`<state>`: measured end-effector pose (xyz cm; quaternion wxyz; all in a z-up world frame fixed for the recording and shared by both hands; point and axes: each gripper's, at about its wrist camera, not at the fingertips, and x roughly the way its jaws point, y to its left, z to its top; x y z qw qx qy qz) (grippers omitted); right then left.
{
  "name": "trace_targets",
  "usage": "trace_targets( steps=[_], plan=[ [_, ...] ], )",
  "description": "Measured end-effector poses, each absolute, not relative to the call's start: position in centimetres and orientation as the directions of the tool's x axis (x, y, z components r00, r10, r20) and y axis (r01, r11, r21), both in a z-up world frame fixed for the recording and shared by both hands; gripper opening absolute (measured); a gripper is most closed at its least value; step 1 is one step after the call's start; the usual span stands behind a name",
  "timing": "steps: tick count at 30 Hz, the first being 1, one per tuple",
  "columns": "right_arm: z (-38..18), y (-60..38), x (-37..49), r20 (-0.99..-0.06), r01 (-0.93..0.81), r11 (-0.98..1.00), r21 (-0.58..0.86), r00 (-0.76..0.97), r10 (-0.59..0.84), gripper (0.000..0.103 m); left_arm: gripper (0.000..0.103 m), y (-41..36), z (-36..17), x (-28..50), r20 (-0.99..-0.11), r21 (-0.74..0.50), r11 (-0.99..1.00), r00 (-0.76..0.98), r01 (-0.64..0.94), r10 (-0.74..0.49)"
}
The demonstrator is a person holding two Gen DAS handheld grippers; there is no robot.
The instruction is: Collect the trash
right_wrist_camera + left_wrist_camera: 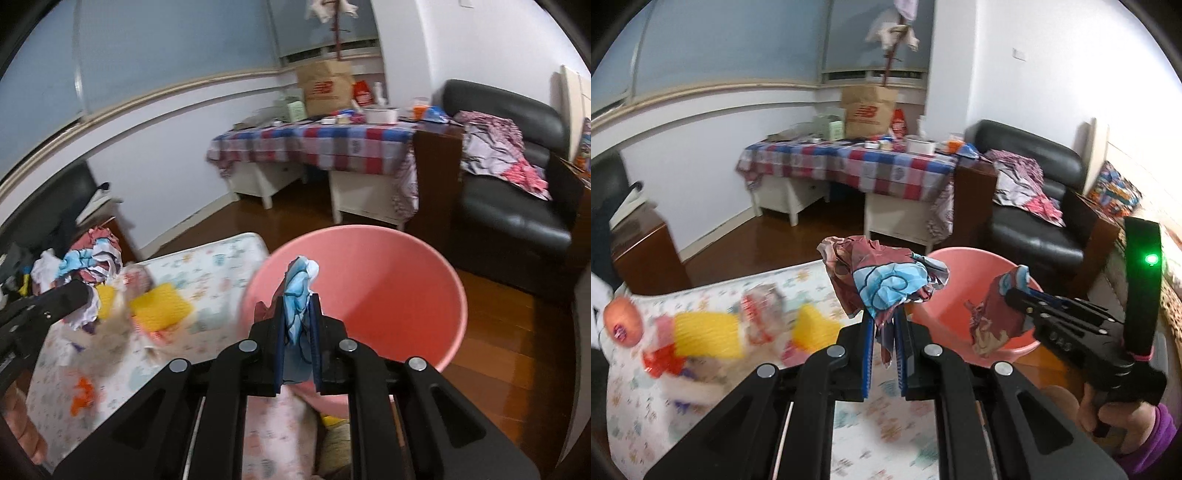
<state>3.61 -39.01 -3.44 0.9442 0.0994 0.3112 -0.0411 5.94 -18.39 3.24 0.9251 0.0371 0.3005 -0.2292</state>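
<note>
Trash here means crumpled printed paper, and both grippers already carry a piece. The pink basin (388,280), the largest thing involved, stands on the wooden floor just beside the low table with the patterned cover (798,280); it is probably the place for the trash. The bigger crumpled wad (882,284) is pinched in the left gripper (886,325), whose jaws are nearly closed on its lower edge. The smaller scrap (299,295) is clamped in the right gripper (297,325), jaws tight together, in front of the basin opening. Such paper seems light, soft and easy to crush, so a pinch on any fold should hold. More blurred clutter (713,332) lies on the table.
</note>
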Motion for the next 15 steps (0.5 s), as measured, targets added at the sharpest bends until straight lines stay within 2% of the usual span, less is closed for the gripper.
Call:
trace_targets(
  steps=[15],
  plan=[
    [-6.6, -41.7, 5.4, -0.642, 0.212, 0.965, 0.156, 0.764, -0.065, 0.012, 0.01, -27.1, 0.1, 10.2, -0.66, -0.034, 0.856, 0.632, 0.515, -0.406]
  ],
)
